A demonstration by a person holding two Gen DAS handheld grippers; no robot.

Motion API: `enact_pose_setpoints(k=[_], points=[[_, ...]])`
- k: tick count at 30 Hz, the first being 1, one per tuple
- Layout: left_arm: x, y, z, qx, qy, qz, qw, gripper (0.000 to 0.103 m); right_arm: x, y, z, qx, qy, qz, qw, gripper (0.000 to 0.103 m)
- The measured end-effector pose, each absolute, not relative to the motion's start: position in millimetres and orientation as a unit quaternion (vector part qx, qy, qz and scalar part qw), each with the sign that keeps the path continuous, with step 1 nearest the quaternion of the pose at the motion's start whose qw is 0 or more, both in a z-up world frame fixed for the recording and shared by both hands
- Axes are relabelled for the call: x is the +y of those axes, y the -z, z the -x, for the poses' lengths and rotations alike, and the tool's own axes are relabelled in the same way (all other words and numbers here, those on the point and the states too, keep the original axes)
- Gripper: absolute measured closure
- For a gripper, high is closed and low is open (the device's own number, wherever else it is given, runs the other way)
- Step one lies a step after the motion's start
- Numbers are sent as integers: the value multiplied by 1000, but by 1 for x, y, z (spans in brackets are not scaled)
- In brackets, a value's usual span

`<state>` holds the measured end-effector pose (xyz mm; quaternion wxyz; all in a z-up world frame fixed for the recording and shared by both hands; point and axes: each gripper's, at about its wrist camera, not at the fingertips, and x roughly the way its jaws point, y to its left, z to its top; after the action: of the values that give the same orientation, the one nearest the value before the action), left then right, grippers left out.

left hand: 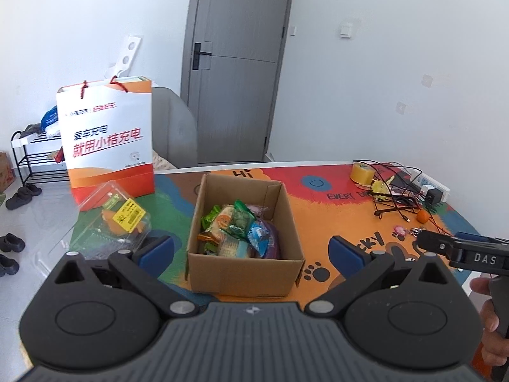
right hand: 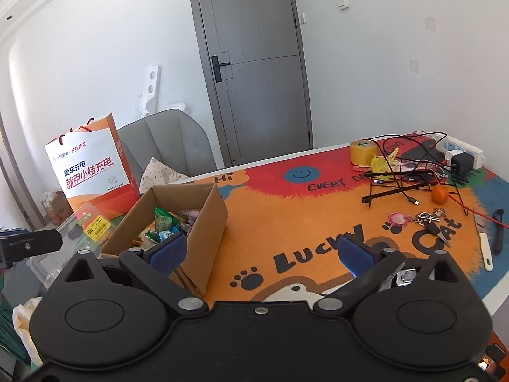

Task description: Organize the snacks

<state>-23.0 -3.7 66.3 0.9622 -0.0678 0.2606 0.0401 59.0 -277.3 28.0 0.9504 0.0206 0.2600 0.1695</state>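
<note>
Left wrist view, nearest first: my left gripper (left hand: 251, 254) fills the bottom of the frame, its blue-padded fingers (left hand: 157, 250) spread wide apart and holding nothing. Between the fingers, just beyond them, I see an open cardboard box (left hand: 245, 272) on a bright cartoon table mat (left hand: 334, 210). The snacks (left hand: 238, 229), small wrapped packets in green, orange, blue and purple, lie heaped inside the box. To the box's left sits a clear plastic clamshell (left hand: 111, 222) with a yellow label, partly behind my left finger. Behind the clamshell stands an orange and white paper bag (left hand: 106, 140). At the right edge my right gripper (left hand: 426, 243) reaches in over the mat; from here I cannot tell how its fingers stand. Farther back on the right lie a roll of yellow tape (left hand: 362, 173), tangled cables (left hand: 394, 191) and a small orange (left hand: 423, 215). A grey door (left hand: 235, 63) closes the far wall.

Right wrist view: my right gripper (right hand: 262, 253) hovers over the mat (right hand: 286, 216) with its fingers (right hand: 353, 251) wide apart and empty. The box (right hand: 210, 222) sits just beside the left finger, snacks (right hand: 165, 226) visible inside. A keyring (right hand: 429, 219) lies ahead to the right, the orange (right hand: 440, 193) beyond it. The left gripper's tip (right hand: 41, 242) shows at the left edge, in front of the clamshell (right hand: 92, 226).
</note>
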Motion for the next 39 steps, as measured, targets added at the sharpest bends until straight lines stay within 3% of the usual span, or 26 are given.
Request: enact_pose_setpoints(k=[39], points=[[19,-70,41,267,-31,64,961,1,-298,-41,-40,257,-174,-27,950,0]])
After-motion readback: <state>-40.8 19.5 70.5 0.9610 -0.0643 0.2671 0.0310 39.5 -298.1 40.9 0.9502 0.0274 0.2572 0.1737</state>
